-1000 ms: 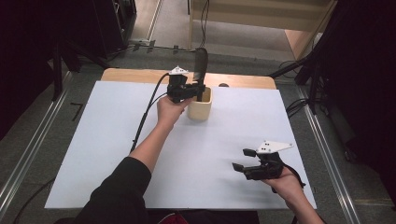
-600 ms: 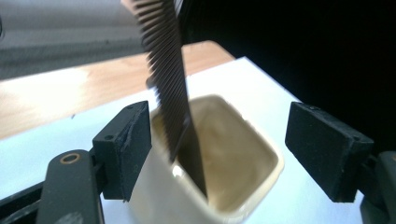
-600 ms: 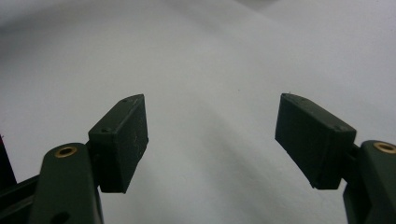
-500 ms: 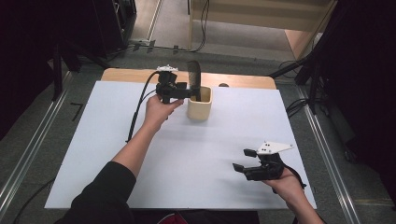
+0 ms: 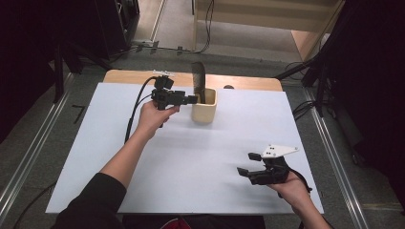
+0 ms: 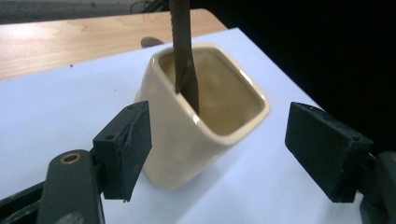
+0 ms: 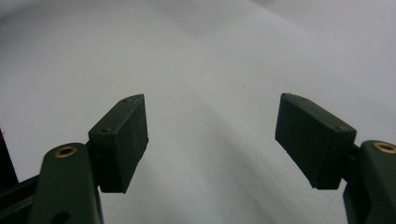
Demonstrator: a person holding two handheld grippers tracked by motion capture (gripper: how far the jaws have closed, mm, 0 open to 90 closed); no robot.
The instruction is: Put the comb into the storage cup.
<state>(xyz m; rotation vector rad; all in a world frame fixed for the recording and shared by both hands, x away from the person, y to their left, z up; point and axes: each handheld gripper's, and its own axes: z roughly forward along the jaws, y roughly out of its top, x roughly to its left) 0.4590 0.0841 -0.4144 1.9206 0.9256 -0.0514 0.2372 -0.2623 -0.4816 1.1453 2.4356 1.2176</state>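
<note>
Cream ceramic cup [image 6: 203, 119] is sitting toward the far middle of the white table [image 5: 95, 157], w/ a dark, rough-edged tool [image 6: 183, 51] standing upright inside it, leaning on the near wall. I'm holding my left gripper [image 5: 191, 99] just beside the cup, jaws spread wide & gripping nothing; in the left gripper view the cup is sitting between my pads [image 6: 128, 149] w/o touching either. My right gripper [image 5: 249, 164] is resting low near the table's front right, well apart from the cup, jaws also spread & empty.

To do this well, I'm judging I should keep the gripper level and move it slowly so neither pad clips the rim & tips the cup.

Hard to make out: the tool's top is cut off in the left gripper view, its bottom is hidden inside the cup, & I can't tell what sort of tool it is. Small dark object [image 6: 152, 42] behind the cup is partly hidden.
</note>
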